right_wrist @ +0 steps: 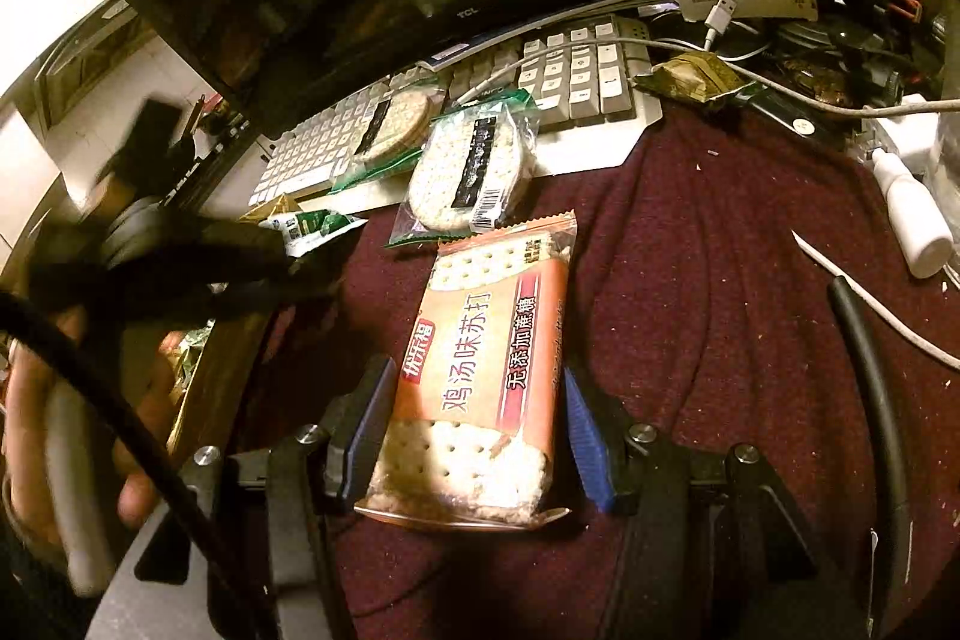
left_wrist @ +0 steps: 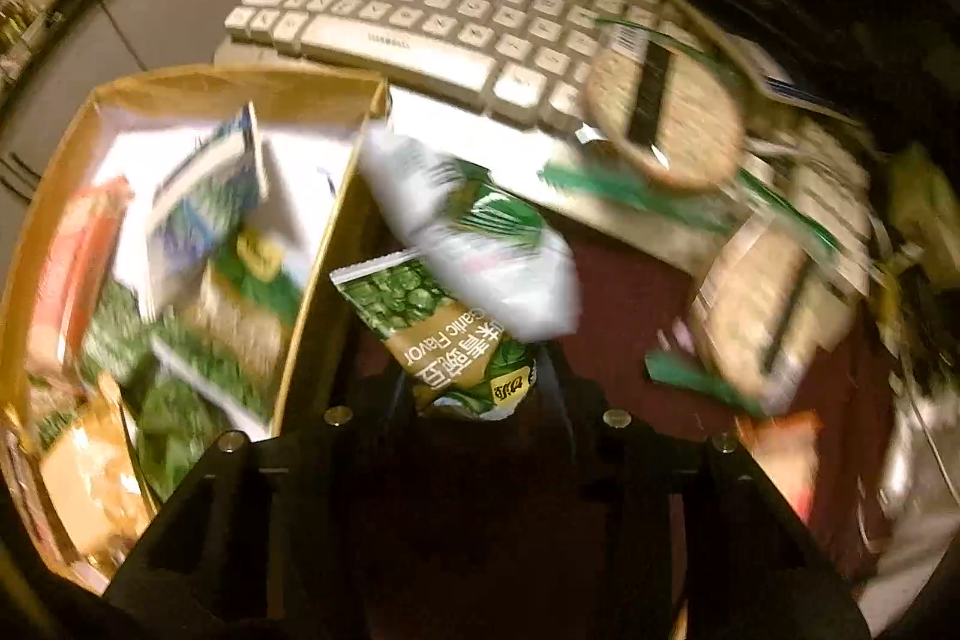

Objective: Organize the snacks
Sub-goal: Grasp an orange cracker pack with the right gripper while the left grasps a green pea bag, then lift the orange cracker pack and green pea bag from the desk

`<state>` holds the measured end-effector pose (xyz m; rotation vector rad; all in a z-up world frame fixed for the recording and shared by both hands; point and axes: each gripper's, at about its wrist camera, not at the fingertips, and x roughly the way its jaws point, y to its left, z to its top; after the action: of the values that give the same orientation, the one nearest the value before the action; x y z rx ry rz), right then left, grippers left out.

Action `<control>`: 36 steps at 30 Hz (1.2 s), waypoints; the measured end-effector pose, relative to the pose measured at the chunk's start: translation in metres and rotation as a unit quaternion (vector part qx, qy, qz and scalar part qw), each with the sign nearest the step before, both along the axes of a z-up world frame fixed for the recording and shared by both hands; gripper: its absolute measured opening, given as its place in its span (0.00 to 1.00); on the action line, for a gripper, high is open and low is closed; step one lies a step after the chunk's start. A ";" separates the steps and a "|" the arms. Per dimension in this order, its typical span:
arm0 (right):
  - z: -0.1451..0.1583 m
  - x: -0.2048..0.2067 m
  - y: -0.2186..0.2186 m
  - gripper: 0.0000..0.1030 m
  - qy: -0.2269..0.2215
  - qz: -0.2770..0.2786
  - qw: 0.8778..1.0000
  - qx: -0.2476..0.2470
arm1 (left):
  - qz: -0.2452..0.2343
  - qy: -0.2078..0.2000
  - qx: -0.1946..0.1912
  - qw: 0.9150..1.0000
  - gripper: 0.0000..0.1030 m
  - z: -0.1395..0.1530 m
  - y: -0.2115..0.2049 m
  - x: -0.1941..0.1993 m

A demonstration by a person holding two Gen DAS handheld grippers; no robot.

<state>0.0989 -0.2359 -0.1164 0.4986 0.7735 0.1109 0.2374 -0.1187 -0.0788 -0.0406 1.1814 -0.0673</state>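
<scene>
Bare maroon cloth right of cracker pack; keyboard, cables crowd rear.

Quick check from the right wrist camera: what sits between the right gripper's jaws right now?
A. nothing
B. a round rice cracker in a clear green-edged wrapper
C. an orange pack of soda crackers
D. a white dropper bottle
C: the orange soda cracker pack lies on the maroon cloth between the blue pads of the right gripper, while the round rice crackers rest farther off by the keyboard.
</scene>
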 end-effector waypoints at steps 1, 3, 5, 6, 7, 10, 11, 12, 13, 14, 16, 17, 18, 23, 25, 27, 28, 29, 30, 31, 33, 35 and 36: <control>0.000 0.000 0.000 0.53 0.000 0.000 1.000 -0.001 | -0.010 -0.002 -0.008 1.000 0.37 0.003 0.003 -0.014; 0.000 0.000 0.002 0.53 0.000 -0.001 1.000 -0.008 | -0.031 0.000 -0.030 0.999 0.36 0.005 0.009 -0.042; 0.001 0.001 0.003 0.53 0.000 0.001 1.000 -0.008 | -0.049 0.007 -0.061 0.997 0.35 0.006 0.020 -0.071; 0.000 0.001 0.003 0.53 0.000 0.002 1.000 -0.008 | -0.060 0.006 -0.073 0.996 0.35 0.006 0.025 -0.086; 0.000 0.002 0.003 0.53 -0.001 0.003 1.000 -0.007 | -0.072 0.003 -0.081 0.994 0.35 0.006 0.029 -0.099; 0.000 0.004 0.004 0.53 -0.001 0.004 1.000 -0.005 | -0.102 0.006 -0.112 0.988 0.35 0.008 0.032 -0.125; 0.000 0.004 0.004 0.54 -0.002 0.004 1.000 -0.003 | -0.110 0.003 -0.112 0.988 0.36 0.006 0.035 -0.133; 0.000 0.004 0.004 0.54 -0.002 0.003 1.000 -0.001 | -0.112 0.001 -0.112 0.987 0.36 0.009 0.036 -0.129; 0.000 0.004 0.003 0.54 -0.002 0.003 1.000 0.000 | -0.119 0.006 -0.113 0.986 0.36 0.005 0.038 -0.129; -0.001 0.005 0.003 0.54 -0.003 0.003 1.000 0.002 | -0.131 0.007 -0.115 0.985 0.36 0.004 0.039 -0.132; -0.001 0.005 0.003 0.55 -0.003 0.003 1.000 0.003 | -0.146 -0.001 -0.113 0.983 0.36 0.005 0.035 -0.136; -0.001 0.005 0.003 0.55 -0.003 0.002 1.000 0.002 | -0.149 -0.005 -0.113 0.982 0.36 0.006 0.032 -0.134; -0.001 0.006 0.004 0.55 -0.003 0.002 1.000 0.001 | -0.151 -0.012 -0.115 0.982 0.36 0.005 0.032 -0.137; 0.002 0.008 0.015 0.55 0.008 0.004 0.999 -0.041 | -0.164 -0.044 -0.099 0.981 0.32 -0.007 0.025 -0.136; 0.004 0.007 0.028 0.54 0.020 0.008 0.996 -0.091 | -0.160 -0.052 -0.116 0.979 0.29 -0.004 0.036 -0.142; 0.005 0.004 0.037 0.54 0.023 0.010 0.993 -0.117 | -0.157 -0.054 -0.154 0.974 0.29 0.001 0.049 -0.146; 0.006 0.002 0.038 0.53 0.023 0.011 0.992 -0.123 | -0.157 -0.053 -0.176 0.970 0.29 0.003 0.055 -0.149; 0.006 0.001 0.040 0.53 0.022 0.011 0.991 -0.130 | -0.159 -0.054 -0.190 0.967 0.29 0.006 0.059 -0.152; 0.007 -0.001 0.041 0.53 0.021 0.011 0.991 -0.132 | -0.159 -0.057 -0.202 0.965 0.29 0.009 0.062 -0.154; 0.006 -0.002 0.040 0.52 0.020 0.010 0.991 -0.130 | -0.158 -0.060 -0.210 0.963 0.29 0.012 0.066 -0.156; 0.006 -0.008 0.039 0.50 0.014 0.013 0.993 -0.117 | -0.151 -0.068 -0.215 0.962 0.29 0.020 0.073 -0.158; 0.006 -0.013 0.039 0.49 0.012 0.018 0.995 -0.101 | -0.144 -0.080 -0.221 0.961 0.29 0.030 0.084 -0.160; 0.007 -0.015 0.041 0.49 0.009 0.021 0.995 -0.095 | -0.139 -0.088 -0.225 0.960 0.29 0.035 0.089 -0.161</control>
<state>0.0836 -0.1950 -0.1098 0.3035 0.8041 0.0719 0.0765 -0.0294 -0.0438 -0.2634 0.9669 -0.5778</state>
